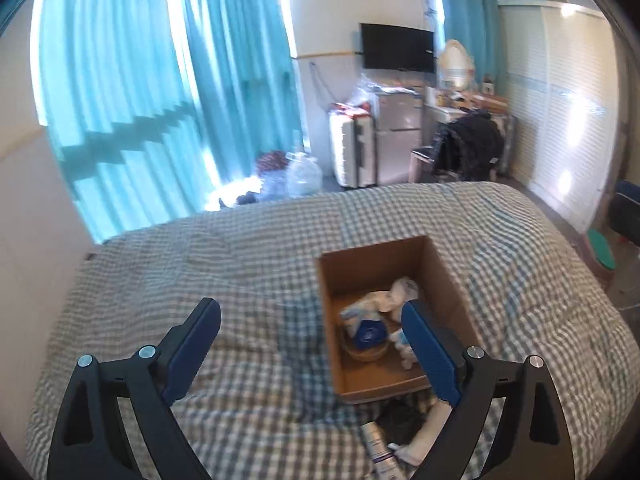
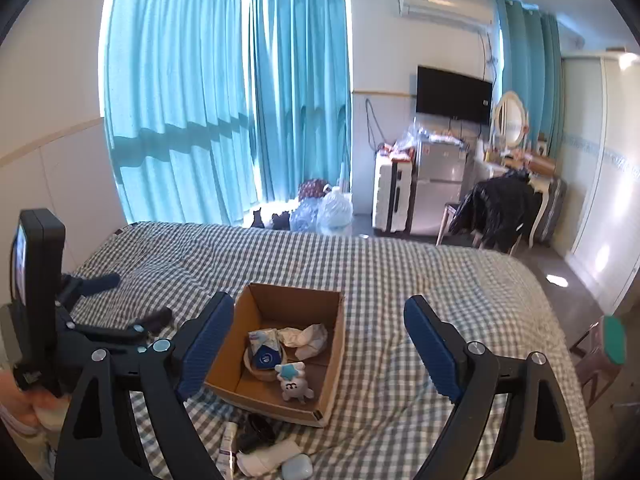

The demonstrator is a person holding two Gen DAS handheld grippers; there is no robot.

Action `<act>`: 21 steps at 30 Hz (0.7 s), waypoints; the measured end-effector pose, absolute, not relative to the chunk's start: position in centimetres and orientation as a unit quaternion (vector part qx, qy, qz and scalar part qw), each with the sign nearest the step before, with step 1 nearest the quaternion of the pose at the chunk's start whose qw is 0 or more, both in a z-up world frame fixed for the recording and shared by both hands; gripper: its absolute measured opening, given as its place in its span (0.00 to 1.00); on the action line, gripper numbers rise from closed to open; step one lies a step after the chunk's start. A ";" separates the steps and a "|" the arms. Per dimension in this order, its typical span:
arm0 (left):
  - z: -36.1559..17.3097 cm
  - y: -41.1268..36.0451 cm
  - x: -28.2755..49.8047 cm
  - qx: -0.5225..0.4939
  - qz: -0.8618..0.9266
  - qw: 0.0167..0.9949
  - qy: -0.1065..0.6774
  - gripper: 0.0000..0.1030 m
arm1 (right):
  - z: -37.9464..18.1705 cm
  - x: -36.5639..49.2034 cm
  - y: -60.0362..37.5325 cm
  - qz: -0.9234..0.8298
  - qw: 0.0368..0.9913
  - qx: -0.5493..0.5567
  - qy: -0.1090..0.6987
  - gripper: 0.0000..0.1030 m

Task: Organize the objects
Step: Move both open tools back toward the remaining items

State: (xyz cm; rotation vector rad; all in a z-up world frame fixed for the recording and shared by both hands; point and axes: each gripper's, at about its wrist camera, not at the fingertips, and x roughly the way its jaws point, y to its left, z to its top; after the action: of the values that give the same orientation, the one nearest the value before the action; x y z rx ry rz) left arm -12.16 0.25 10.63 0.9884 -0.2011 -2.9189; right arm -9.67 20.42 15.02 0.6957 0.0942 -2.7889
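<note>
Left gripper: jaws spread wide, nothing between them; held above the bed, just left of the box.
Right gripper: jaws likewise wide apart and empty; it hangs over the near right corner of the box, its left finger in front of the box's left wall.
Box: open cardboard carton resting on the checked quilt; the landmark for all below. Light, with thin walls that probably flex if pinched.
Inside the box: a small plush toy at the near side, a round basket behind it carrying a blue-and-white packet, and crumpled white wrapping toward the far wall.
Before the box, on the quilt: a tube, a dark bundle too blurred to identify, a white roll and a pale blue case, lying close together.
Handling, tube: probably light and slightly slick; grip across the middle of the body.
Handling, roll: seemingly soft; a squeeze at mid-length should hold.
Handling, case: smooth, rounded, hard; likely to slip, so close on its flatter faces.
</note>
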 end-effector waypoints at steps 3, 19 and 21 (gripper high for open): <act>10.7 -0.5 -10.2 0.312 -0.947 0.049 -0.059 0.92 | 15.0 -7.9 20.2 -0.964 0.134 0.227 0.043 0.91; 1.3 0.0 -7.2 0.361 -0.930 0.049 -0.038 0.93 | 2.2 -8.9 17.2 -0.922 0.181 0.316 0.132 0.92; -0.9 0.4 -7.6 0.380 -0.923 0.048 -0.039 0.93 | 0.3 -9.5 17.2 -0.915 0.184 0.334 0.134 0.92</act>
State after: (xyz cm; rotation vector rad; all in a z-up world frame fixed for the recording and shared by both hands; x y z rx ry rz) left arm -7.57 0.43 -0.88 1.1600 -0.1176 -2.8146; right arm -9.52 17.16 0.28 0.9407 0.3768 -2.5788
